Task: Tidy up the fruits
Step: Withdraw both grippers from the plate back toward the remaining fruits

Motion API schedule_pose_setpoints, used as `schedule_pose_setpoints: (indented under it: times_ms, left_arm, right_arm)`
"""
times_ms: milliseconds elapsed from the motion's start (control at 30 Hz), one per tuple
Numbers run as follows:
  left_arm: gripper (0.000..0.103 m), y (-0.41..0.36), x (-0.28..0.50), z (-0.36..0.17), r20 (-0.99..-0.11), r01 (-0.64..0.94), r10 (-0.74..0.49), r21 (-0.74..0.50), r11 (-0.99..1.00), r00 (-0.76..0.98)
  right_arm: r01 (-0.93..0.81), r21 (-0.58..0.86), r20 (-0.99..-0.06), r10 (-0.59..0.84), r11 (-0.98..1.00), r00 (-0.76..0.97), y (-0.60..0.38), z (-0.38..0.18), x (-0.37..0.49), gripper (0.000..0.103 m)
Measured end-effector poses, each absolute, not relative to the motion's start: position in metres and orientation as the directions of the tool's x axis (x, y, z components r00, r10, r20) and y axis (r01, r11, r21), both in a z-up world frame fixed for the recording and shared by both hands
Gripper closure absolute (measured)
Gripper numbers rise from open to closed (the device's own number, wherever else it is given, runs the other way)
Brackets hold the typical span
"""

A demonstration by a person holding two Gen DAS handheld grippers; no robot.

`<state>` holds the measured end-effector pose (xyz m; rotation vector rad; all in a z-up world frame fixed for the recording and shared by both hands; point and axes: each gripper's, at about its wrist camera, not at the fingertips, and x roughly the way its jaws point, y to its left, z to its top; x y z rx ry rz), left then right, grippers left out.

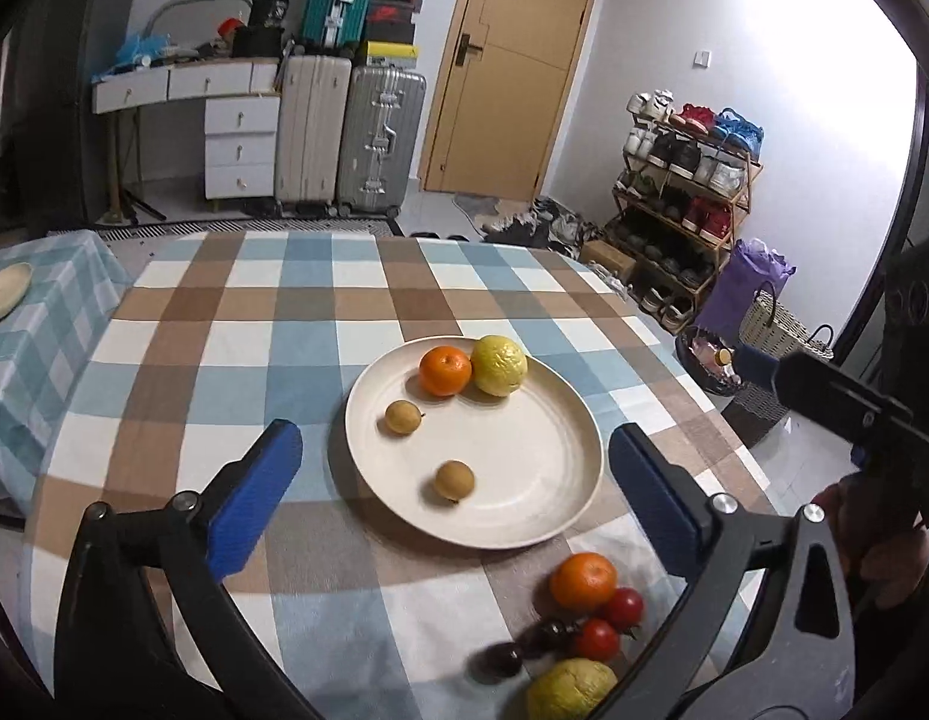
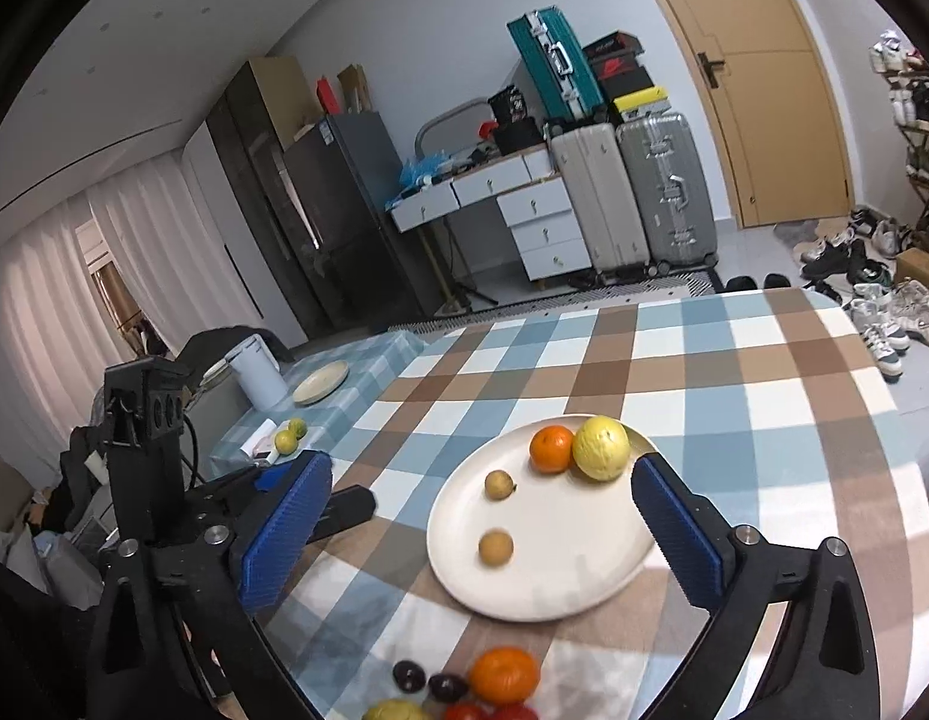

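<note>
Home: suitcases (image 1: 350,132), shoe rack (image 1: 680,204)

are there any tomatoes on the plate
No, the plate holds an orange, a lemon and two small brown fruits; the tomatoes lie on the tablecloth.

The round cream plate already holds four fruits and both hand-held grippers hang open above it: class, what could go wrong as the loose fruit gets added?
1. The two small brown round fruits lie loose on the round cream plate; a nudge may roll them off.
2. The dark plums and red tomatoes sit packed against the loose orange, so gripping one may push its neighbours.
</note>
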<state>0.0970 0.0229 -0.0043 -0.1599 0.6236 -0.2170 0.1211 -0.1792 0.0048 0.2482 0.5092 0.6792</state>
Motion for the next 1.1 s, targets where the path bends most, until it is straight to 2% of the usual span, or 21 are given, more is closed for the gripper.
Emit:
schedule_pose_setpoints:
  times_ms: [367, 600, 800, 1100]
  left_arm:
    - [0.001, 0.009, 0.029, -0.002, -0.561, 0.127, -0.209, -0.181, 0.975, 0.801]
    - [0.001, 0.007, -0.004, -0.024, -0.597, 0.123, -0.228, -0.213, 0.969, 0.769]
    - [0.001, 0.0, -0.008, -0.055, -0.655, 0.126, -0.255, -0.238, 0.963, 0.711]
    - [0.001, -0.012, -0.001, -0.078, -0.685, 0.133, -0.262, -0.237, 0.962, 0.68]
  right_arm:
    - [-0.517, 0.324, -0.342, 0.608, 0.792, 0.717, -0.195, -0.006, 0.049, 0.0]
    - [-0.477, 0.364, -0.37, 0.595, 0.8, 0.714, -0.201, -0.024, 0.03, 0.0]
    - [-0.466, 0.361, -0.4, 0.586, 0.808, 0.705, -0.197, -0.04, 0.019, 0.0]
    - [-0.438, 0.362, -0.446, 0.566, 0.823, 0.694, -0.196, -0.061, 0.014, 0.0]
